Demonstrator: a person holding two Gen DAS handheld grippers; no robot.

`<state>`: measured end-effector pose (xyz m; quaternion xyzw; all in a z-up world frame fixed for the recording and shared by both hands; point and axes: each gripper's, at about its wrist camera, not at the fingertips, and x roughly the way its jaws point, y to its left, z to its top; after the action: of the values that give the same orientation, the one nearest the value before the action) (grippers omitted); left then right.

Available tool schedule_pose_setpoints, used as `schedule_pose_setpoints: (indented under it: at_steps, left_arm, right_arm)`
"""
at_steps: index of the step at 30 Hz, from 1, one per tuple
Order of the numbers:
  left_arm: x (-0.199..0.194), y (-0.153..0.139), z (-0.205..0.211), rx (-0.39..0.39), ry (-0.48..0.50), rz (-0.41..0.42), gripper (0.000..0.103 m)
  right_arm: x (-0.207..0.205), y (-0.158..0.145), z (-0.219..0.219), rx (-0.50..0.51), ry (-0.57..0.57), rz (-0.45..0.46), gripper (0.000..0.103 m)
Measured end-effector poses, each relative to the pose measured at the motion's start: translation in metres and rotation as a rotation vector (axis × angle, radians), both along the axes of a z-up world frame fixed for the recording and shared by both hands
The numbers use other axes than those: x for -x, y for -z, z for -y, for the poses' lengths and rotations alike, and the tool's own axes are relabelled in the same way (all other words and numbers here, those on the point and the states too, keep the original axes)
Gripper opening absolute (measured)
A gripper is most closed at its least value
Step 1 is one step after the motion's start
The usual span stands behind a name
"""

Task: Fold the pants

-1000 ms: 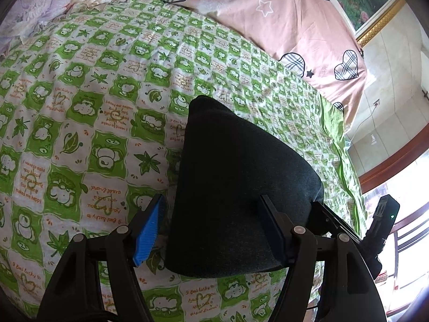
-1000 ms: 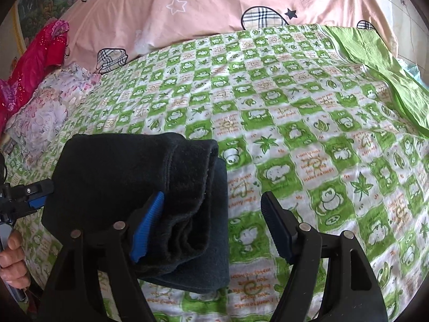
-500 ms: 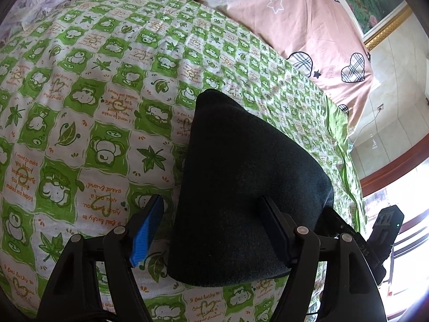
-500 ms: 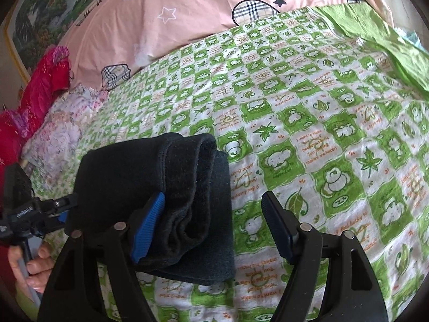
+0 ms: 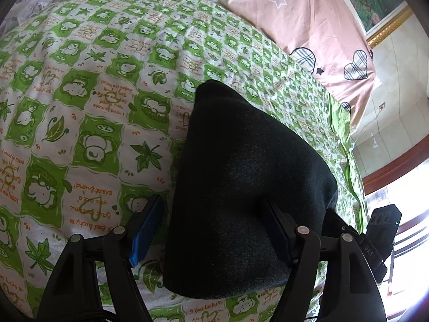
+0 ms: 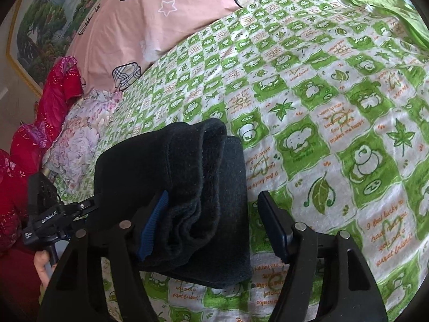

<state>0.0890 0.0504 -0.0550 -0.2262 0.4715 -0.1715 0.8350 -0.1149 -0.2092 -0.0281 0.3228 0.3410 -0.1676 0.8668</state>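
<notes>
Two grippers are up on my feeds, both over the bed with its green-and-white checked cartoon-print sheet [image 5: 88, 112]. On my left gripper [image 5: 211, 230] the fingers stand wide; the folded bundle of dark, near-black knit pants [image 5: 241, 187] fills the gap between them and runs ahead past the tips, its rounded far end lying on the sheet. I cannot tell whether either pad actually touches the cloth. Beyond the pants, ahead and to the right of the fingers, lies a pink pillow with plaid hearts and stars [image 5: 308, 21].

On my right gripper [image 6: 211, 225] the fingers are also spread wide. The same pants [image 6: 187, 187] sit against the blue left finger [image 6: 152, 228], layered folds facing me, while the right finger is clear of them over bare sheet [image 6: 335, 134]. Left of the fingers, the other gripper's black body [image 6: 45, 214] shows.
</notes>
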Motion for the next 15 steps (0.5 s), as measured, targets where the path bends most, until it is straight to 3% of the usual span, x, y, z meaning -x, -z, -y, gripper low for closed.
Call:
schedule_pose_setpoints:
  at_steps: [4,9,15]
  left_arm:
    - [0.000,-0.002,0.009,-0.033,0.022,0.016,0.064]
    - [0.002,-0.006,0.015,-0.075,0.024,0.040,0.056]
    - [0.010,-0.014,0.011,-0.064,0.004,0.067,0.047]
  right_arm:
    - [-0.001,0.006,0.004,-0.059,-0.008,0.024,0.062]
    - [-0.005,-0.003,-0.006,0.001,-0.054,0.007,0.052]
    - [-0.005,-0.013,-0.015,0.041,-0.081,0.018,0.045]
